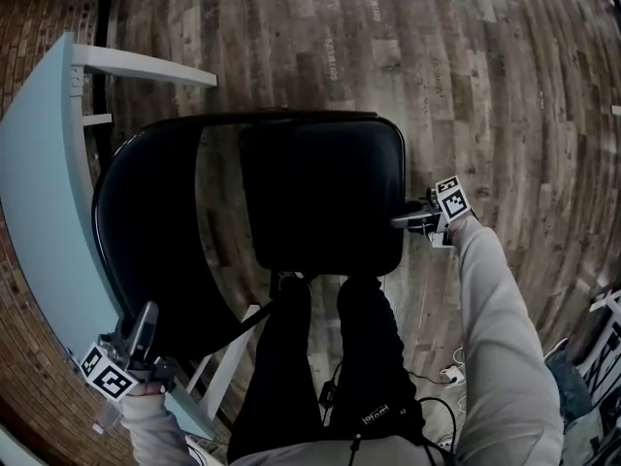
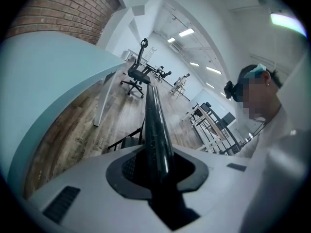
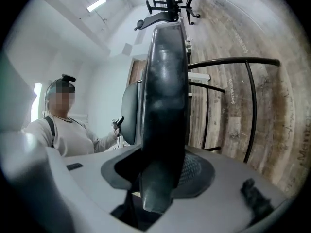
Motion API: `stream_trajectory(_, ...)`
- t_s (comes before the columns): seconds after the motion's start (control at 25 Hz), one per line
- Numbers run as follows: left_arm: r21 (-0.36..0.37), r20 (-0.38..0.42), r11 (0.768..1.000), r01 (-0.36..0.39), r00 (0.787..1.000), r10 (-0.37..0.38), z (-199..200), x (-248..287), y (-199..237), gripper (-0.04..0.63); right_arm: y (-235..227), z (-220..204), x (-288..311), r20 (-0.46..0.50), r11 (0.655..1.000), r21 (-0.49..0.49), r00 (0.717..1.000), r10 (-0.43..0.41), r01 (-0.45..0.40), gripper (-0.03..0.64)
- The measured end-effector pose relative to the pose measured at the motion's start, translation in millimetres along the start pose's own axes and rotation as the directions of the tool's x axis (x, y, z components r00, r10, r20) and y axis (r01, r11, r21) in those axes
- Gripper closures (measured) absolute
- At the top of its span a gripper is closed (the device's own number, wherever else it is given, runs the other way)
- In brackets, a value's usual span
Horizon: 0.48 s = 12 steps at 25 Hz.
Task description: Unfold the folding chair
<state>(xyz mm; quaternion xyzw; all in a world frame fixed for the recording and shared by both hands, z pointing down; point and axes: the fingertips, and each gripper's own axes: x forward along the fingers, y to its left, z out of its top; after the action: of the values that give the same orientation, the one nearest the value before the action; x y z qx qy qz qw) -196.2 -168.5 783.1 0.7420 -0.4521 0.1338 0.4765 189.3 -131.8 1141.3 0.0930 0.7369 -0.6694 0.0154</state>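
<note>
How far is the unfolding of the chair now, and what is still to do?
Mostly done, it seems: the seat lies about flat in front of the backrest. In hand: the left gripper clamps the backrest's frame, and the right gripper clamps the seat's side edge. Left: probably press the seat fully down, check that it stands firm, then let go with both.

Even indoor light fr. ceiling strips, strong fisheye warp at edges, close-ups blurry.

left tool: clamped on backrest | right tool: clamped on seat
</note>
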Motion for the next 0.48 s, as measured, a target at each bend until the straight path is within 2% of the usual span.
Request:
stream_trajectory(0.12,-0.061,0.002,0.997,0.047,0.999,-0.047,-14,8,16,0.492,-22,-9,-18,0.03,1.0,0.022,1.0,-0.006,0.005,0.441)
stream_trajectory(0.16,-0.08,0.0,0.994,0.07,0.998,-0.07,-15,10,19,0.471,-26,-10,-19,0.042,1.0,0.026,0.999,-0.002,0.001,0.439)
stream_trajectory(0.24,-0.083,0.001,0.993,0.085,0.996,-0.085,-11,12,20,0.474,-30,-7,-17,0.058,1.0,0.018,0.998,0.01,-0.011,0.437)
stream_trajectory(0.32,-0.059,0.006,0.996,0.061,0.998,-0.061,-10,12,21,0.476,-29,-4,-16,0.064,1.0,0.017,0.998,-0.006,0.004,0.436)
stream_trajectory(0.4,-0.014,0.009,1.0,0.015,1.0,-0.015,-11,11,21,0.474,-35,-8,-21,0.069,0.994,0.035,0.992,-0.103,0.1,0.41)
stream_trajectory(0.44,0.02,0.016,1.0,-0.014,1.0,0.013,-11,10,21,0.463,-39,-10,-28,0.067,0.981,0.035,0.979,-0.192,0.19,0.334)
stream_trajectory(0.48,0.052,0.027,0.998,-0.039,0.999,0.038,-9,7,22,0.315,-43,-10,-39,0.063,0.955,0.02,0.953,-0.298,0.297,0.293)
